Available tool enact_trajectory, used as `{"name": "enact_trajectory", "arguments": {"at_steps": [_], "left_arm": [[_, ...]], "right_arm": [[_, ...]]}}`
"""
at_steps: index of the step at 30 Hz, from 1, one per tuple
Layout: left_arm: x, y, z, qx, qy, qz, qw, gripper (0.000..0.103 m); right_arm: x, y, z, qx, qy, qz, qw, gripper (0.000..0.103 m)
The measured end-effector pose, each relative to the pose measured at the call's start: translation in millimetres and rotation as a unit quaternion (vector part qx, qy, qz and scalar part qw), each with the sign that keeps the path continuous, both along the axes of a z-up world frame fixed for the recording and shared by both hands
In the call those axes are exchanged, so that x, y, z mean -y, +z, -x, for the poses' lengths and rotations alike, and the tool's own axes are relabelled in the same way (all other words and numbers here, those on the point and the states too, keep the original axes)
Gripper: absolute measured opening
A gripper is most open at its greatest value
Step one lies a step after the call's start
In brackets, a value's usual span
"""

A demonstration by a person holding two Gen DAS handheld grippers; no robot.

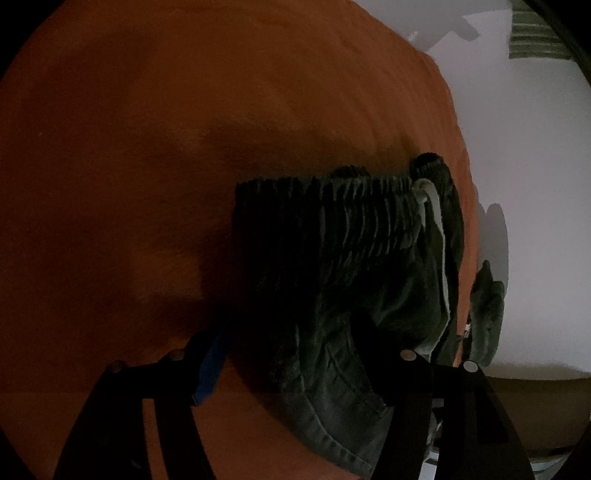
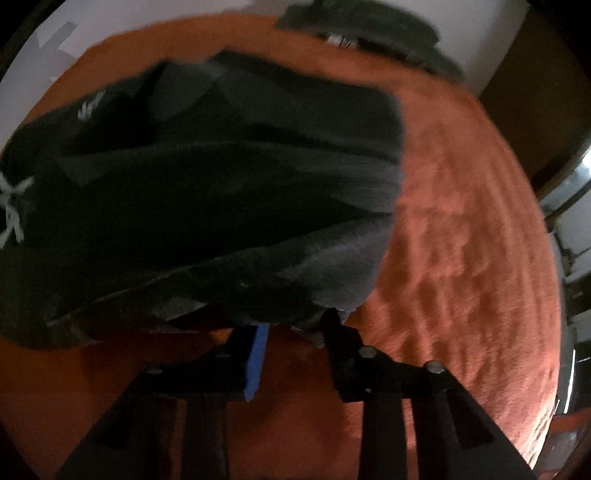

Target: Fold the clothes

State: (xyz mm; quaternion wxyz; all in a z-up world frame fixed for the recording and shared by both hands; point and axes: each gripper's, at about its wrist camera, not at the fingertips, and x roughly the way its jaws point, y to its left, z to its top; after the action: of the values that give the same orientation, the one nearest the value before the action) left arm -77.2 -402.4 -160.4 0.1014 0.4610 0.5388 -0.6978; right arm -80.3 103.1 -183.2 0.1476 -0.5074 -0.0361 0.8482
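Shorts, dark green with gathered elastic waistband, hang over orange fleece blanket; left gripper and right gripper jaws each clamp fabric. Level both grips, likely, for a square fold.

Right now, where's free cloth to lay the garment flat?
Left view: the orange cloth is bare left of and beyond the shorts. Right view: a bare strip runs between the dark garment and the cloth's right edge. Crowded: the far edge, where another dark pile lies.
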Motion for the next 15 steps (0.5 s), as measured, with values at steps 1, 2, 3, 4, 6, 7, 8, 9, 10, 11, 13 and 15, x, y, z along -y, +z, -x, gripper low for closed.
{"name": "enact_trajectory", "arguments": {"at_steps": [1, 2, 3, 4, 6, 7, 8, 9, 10, 11, 13, 15], "left_arm": [[-1, 0, 1, -0.001, 0.003, -0.002, 1.0000, 0.065], [-1, 0, 2, -0.001, 0.004, -0.004, 1.0000, 0.065], [-2, -1, 3, -0.001, 0.005, -0.006, 1.0000, 0.065], [-3, -1, 4, -0.001, 0.006, -0.007, 1.0000, 0.065], [-5, 0, 5, -0.001, 0.007, -0.007, 1.0000, 0.065], [-6, 0, 5, 0.000, 0.007, -0.006, 1.0000, 0.065], [-8, 0, 6, 0.000, 0.007, -0.005, 1.0000, 0.065], [-9, 1, 8, 0.001, 0.005, -0.003, 1.0000, 0.065], [-9, 1, 8, 0.001, 0.004, -0.002, 1.0000, 0.065], [-8, 1, 7, 0.002, 0.002, -0.001, 1.0000, 0.065], [-5, 3, 2, 0.005, 0.003, -0.002, 1.0000, 0.065], [-4, 9, -2, 0.012, 0.007, 0.006, 0.9999, 0.065]], "right_arm": [[1, 6, -1, -0.012, -0.004, -0.008, 1.000, 0.012], [2, 12, -3, -0.024, -0.009, -0.015, 1.000, 0.012], [7, 22, -5, -0.043, -0.004, -0.026, 0.999, 0.012], [14, 34, -6, -0.063, 0.006, -0.038, 0.997, 0.012], [34, 64, -5, -0.108, 0.043, -0.086, 0.989, 0.010], [41, 76, -3, -0.121, 0.059, -0.107, 0.985, 0.005], [47, 85, 0, -0.130, 0.074, -0.125, 0.981, 0.004], [53, 95, 2, -0.139, 0.088, -0.143, 0.976, 0.003], [56, 104, 6, -0.144, 0.097, -0.148, 0.974, 0.003], [62, 112, 15, -0.145, 0.102, -0.142, 0.974, 0.003], [69, 114, 28, -0.139, 0.108, -0.126, 0.976, 0.003], [73, 110, 39, -0.127, 0.110, -0.105, 0.980, 0.003]]}}
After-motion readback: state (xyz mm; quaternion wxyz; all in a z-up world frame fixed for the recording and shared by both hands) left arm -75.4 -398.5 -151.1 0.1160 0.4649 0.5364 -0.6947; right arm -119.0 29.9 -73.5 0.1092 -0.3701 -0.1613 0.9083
